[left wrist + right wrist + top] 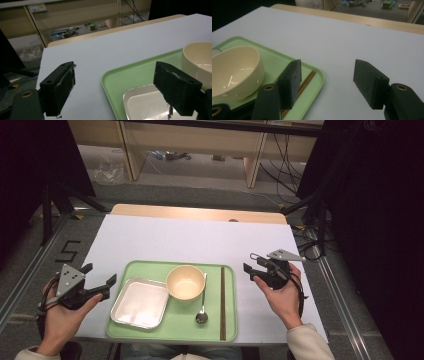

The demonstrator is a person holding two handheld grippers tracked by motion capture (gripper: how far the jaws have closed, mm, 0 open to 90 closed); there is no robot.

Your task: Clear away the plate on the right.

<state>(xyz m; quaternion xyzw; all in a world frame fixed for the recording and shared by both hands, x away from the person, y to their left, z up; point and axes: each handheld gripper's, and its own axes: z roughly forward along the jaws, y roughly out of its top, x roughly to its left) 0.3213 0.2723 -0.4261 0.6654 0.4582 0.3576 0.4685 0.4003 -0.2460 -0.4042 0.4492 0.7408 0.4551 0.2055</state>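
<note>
1. While both hands rest at the table's sides, the left gripper (98, 281) hangs just beside the green tray's (175, 330) left edge, jaws spread wide with nothing between them.
2. The right gripper (250, 263) sits right of the tray, jaws likewise spread and holding nothing.
3. The tray lies between them on the white table (165, 237), carrying a metal dish (140, 303), a cream bowl (185, 282), a spoon (202, 307) and brown chopsticks (223, 303).

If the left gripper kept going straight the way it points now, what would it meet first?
Probably the near left edge of the green tray, which lies between the open left gripper's jaws; depth is hard to judge.
</note>
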